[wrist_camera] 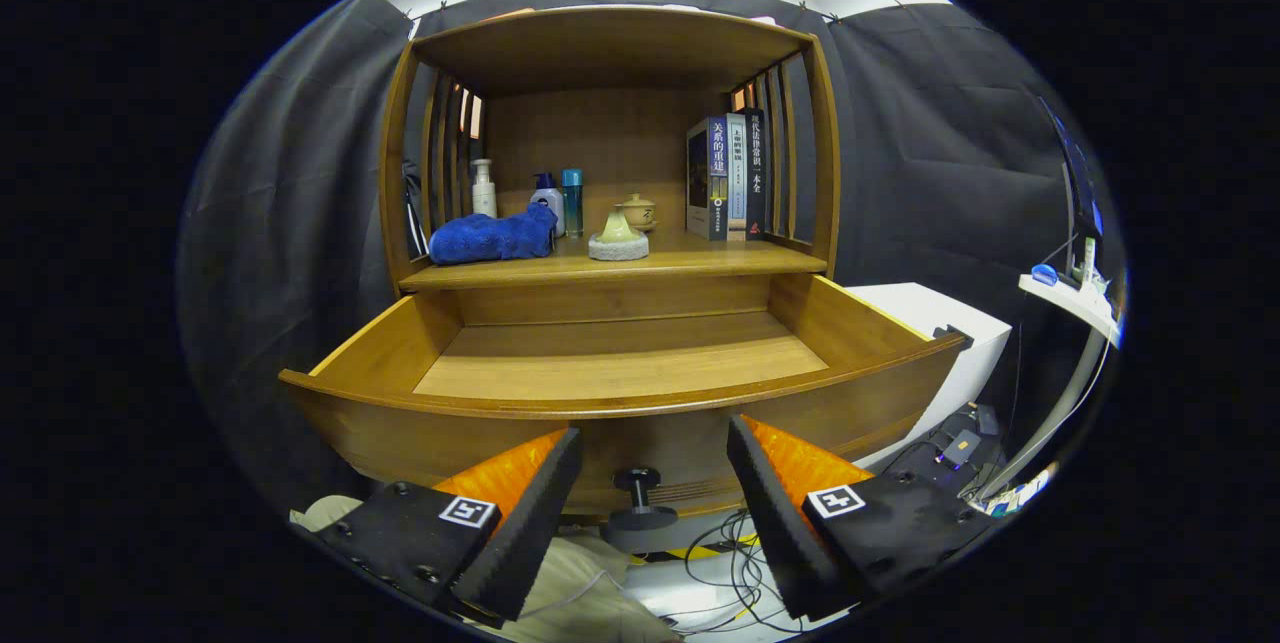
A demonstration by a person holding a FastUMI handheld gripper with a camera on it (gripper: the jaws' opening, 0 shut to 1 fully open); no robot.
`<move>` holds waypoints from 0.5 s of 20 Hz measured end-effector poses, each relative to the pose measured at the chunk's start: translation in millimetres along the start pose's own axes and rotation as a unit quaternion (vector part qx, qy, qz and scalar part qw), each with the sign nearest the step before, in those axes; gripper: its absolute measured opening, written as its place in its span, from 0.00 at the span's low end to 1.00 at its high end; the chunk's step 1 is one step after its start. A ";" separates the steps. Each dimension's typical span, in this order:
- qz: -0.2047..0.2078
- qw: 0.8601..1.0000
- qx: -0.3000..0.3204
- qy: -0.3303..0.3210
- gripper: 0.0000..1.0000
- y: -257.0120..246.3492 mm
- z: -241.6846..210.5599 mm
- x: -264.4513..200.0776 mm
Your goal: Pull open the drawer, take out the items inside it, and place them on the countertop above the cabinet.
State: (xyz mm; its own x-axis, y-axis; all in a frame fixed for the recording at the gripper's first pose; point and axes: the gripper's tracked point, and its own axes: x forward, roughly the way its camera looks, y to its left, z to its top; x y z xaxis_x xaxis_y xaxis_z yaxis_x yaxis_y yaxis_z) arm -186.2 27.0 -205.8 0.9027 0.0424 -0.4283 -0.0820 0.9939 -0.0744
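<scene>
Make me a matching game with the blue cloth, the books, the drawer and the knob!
Things:
1. blue cloth
2. books
3. drawer
4. knob

Places or states:
A. between the open fingers of the hand-held gripper
B. standing upright on the countertop
C. pulled open
D. lying crumpled beside the bottles

Pairs: 1-D, 2-B, 3-C, 4-A

Gripper [655, 483]: two wedge-shaped fingers [520, 523], inner faces ridged foam, spread apart with nothing between. Flat mounting plates at near end, round screw heads, square black-and-white marker tag on each, left and right.
</scene>
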 end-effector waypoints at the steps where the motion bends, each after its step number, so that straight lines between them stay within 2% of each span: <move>1: -0.008 1.000 -0.002 0.000 0.98 -3.5 2.2 4.5; 10: 0.001 1.000 0.002 0.000 0.96 4.5 29.9 57.5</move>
State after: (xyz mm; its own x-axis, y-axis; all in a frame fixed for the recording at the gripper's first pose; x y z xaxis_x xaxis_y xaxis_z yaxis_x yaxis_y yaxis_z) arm -122.0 37.0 -203.9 0.9022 0.0434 -0.4291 -0.0816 0.9941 -0.0711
